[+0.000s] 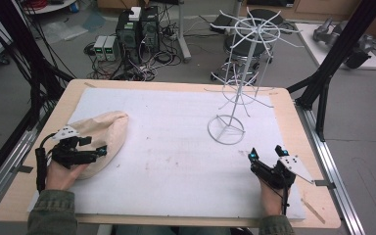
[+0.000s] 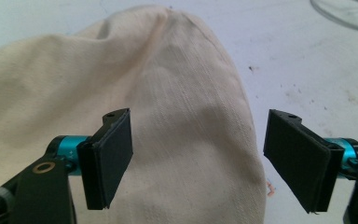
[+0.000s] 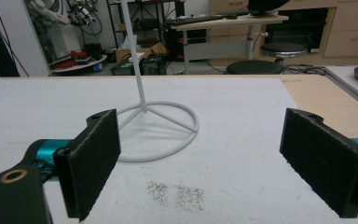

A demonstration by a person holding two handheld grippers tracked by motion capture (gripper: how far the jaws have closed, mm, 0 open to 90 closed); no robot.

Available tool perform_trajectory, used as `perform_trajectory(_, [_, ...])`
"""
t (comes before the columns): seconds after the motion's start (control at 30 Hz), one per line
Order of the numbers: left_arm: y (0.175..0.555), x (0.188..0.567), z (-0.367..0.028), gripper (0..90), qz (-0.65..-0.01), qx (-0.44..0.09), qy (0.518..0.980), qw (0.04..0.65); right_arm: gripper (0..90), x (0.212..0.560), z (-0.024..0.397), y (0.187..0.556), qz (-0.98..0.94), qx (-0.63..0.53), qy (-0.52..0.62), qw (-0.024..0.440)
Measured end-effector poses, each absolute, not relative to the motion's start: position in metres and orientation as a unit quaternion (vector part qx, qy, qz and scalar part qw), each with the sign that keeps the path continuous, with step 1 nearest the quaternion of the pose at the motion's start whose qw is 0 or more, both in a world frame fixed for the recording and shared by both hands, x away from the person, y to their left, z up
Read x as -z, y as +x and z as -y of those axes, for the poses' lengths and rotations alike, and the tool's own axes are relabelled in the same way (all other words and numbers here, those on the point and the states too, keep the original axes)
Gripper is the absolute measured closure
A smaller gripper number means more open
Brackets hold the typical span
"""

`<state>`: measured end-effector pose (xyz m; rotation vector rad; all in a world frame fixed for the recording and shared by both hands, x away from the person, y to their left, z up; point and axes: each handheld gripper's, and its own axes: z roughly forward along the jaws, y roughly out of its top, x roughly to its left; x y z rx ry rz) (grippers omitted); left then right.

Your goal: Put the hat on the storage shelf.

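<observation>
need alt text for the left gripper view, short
Two black padded jaws of the open left gripper stand apart just above a cream-coloured cloth bag lying on a white foam mat. Part of a white wire stand's ring base shows at top right.

This is a research lab or robotics workroom. A wooden table (image 1: 293, 112) topped with a white foam mat (image 1: 176, 147) stands inside a frame of black struts (image 1: 340, 46). Behind it, computer towers (image 1: 138, 27) sit on the grey floor amid tangled cables (image 1: 142, 66). Farther back are a black stool (image 3: 254, 67), a desk with a keyboard (image 3: 193, 19), wooden drawers (image 3: 354, 28), and what may be robot parts (image 3: 77, 11).
</observation>
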<state>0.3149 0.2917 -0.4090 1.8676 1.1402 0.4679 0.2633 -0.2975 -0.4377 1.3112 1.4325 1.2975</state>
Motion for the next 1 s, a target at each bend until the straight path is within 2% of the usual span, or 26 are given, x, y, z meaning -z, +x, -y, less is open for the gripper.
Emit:
perform_trajectory(0.57, [0.323, 0.423, -0.283, 25.4, -0.456, -0.161, 0.782, 0.394, 11.4, 0.438, 0.297, 0.263, -0.563, -0.510, 0.518, 0.393])
perform_trajectory(0.83, [0.326, 0.426, -0.283, 27.4, -0.458, -0.129, 0.797, 0.371, 11.4, 0.437, 0.298, 0.262, -0.561, -0.510, 0.517, 0.396])
perform_trajectory(1.0, [0.327, 0.427, -0.281, 25.1, -0.465, -0.128, 0.802, 0.353, 11.4, 0.437, 0.298, 0.262, -0.561, -0.510, 0.519, 0.394])
